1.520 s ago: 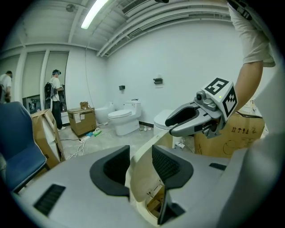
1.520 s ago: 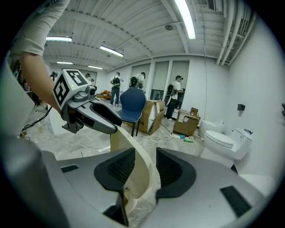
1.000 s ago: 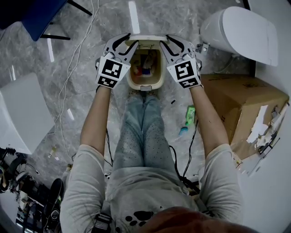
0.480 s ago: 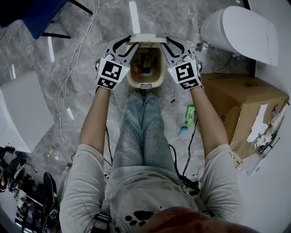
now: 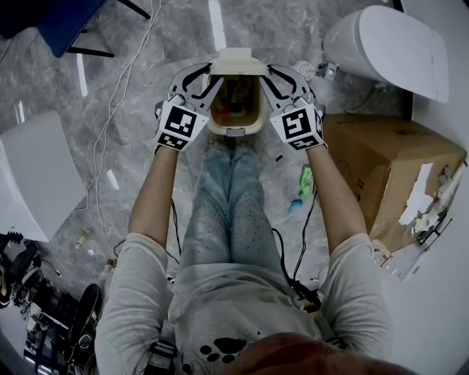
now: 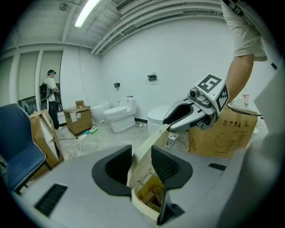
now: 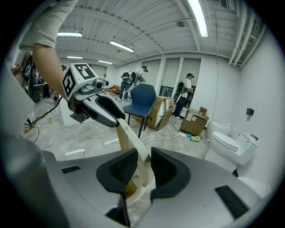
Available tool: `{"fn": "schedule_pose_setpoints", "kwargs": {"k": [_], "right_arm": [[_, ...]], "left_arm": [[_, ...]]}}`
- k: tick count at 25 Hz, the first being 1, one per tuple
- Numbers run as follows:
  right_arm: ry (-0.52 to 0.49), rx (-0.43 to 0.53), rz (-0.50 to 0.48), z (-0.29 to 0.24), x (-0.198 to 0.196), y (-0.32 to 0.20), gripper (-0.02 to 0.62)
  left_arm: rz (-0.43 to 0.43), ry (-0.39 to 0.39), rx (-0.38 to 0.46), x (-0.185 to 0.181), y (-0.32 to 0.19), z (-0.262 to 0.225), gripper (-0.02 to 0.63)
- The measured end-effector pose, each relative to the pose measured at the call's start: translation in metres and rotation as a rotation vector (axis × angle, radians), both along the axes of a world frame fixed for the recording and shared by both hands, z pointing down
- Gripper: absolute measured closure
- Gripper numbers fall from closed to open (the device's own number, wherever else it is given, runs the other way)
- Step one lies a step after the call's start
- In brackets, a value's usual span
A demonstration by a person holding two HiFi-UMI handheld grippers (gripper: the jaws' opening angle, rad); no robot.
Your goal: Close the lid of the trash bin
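A small beige trash bin [image 5: 234, 132] stands on the floor in front of the person's feet, with scraps inside. Its hinged lid [image 5: 237, 60] leans over the far part of the opening. My left gripper [image 5: 209, 73] has the lid's left edge between its jaws, and my right gripper [image 5: 268, 73] has the right edge. In the left gripper view the lid [image 6: 156, 136] runs between the pads of the left gripper [image 6: 141, 156]. In the right gripper view the lid [image 7: 129, 136] passes through the right gripper [image 7: 144, 162]. Both pairs of jaws have just been closing on it.
A white toilet [image 5: 388, 51] stands at the far right, with a large cardboard box [image 5: 388, 168] beside it. A green bottle [image 5: 305, 183] lies right of the person's legs [image 5: 227, 205]. Cables [image 5: 110, 110] trail over the floor at left, near a blue chair [image 5: 58, 22].
The lid stood nearly upright and edge-on; now it tips over the bin and shows its broad face. Both grippers have moved with it, still at its two sides.
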State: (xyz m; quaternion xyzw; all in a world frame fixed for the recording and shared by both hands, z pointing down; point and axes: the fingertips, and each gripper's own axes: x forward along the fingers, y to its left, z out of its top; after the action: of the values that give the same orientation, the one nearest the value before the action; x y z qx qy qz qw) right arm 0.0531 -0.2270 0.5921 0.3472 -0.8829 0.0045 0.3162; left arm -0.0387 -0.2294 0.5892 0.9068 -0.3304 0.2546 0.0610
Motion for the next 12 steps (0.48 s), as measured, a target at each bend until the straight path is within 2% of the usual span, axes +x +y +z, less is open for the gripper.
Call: {"fn": "schedule_pose_setpoints", "kwargs": {"k": [12], "right_arm": [[0.013, -0.004, -0.027, 0.009, -0.002, 0.031, 0.482]], "left_arm": [[0.028, 0.011, -0.027, -0.002, 0.034, 0.015, 0.466]]}}
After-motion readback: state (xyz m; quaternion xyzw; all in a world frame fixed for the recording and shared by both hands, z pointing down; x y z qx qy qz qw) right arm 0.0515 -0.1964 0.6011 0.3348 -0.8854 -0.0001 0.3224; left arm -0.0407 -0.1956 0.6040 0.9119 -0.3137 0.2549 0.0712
